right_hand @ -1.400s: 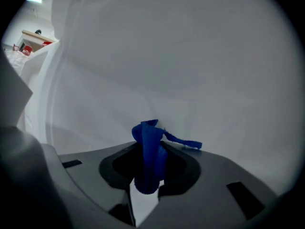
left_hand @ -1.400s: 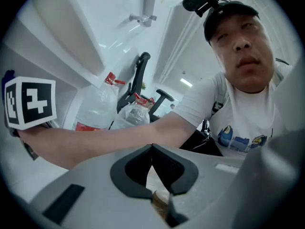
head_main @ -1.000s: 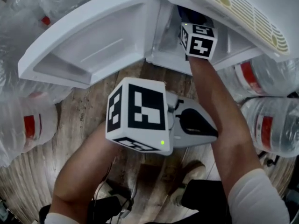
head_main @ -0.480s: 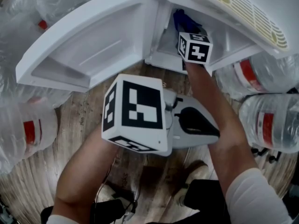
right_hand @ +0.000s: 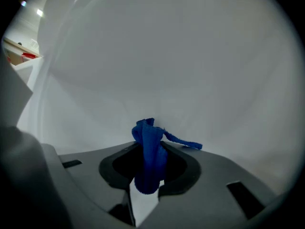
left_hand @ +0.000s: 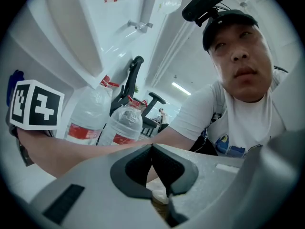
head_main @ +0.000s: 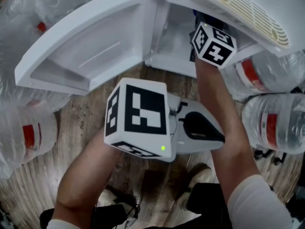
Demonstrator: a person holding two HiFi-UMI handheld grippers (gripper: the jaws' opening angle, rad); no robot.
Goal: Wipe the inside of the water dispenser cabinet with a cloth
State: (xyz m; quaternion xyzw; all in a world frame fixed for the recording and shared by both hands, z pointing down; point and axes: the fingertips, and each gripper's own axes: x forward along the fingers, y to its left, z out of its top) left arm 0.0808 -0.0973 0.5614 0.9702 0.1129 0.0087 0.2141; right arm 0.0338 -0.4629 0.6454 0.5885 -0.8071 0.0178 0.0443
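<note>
Cloth (right_hand: 151, 138) in the grip: blue, bunched up, clamped tight between the jaws of the right hand-held gripper (right_hand: 147, 168). A frayed tail flicks out to the right past the jaw tips. Its folded top is up against, or just shy of, the pale white wall that fills the right gripper view; contact I can't call.

In the head view, that gripper's marker cube (head_main: 213, 44) sits at the mouth of the water dispenser cabinet (head_main: 169, 39). The jaws reach inside under the slotted vent panel (head_main: 252, 8), with the right forearm (head_main: 217, 104) stretched out behind.

Over to the left hand-held gripper (left_hand: 153, 162): jaws pressed together, nothing between them. It is held low above the wooden floor (head_main: 86, 123) in front of the cabinet, back from the opening, and tipped up so that its camera looks at the person.

The cabinet door (head_main: 90, 46) is swung wide open to the left. Big water bottles (head_main: 274, 125) with red labels crowd the floor on the right, and more of the same sit along the left edge.
</note>
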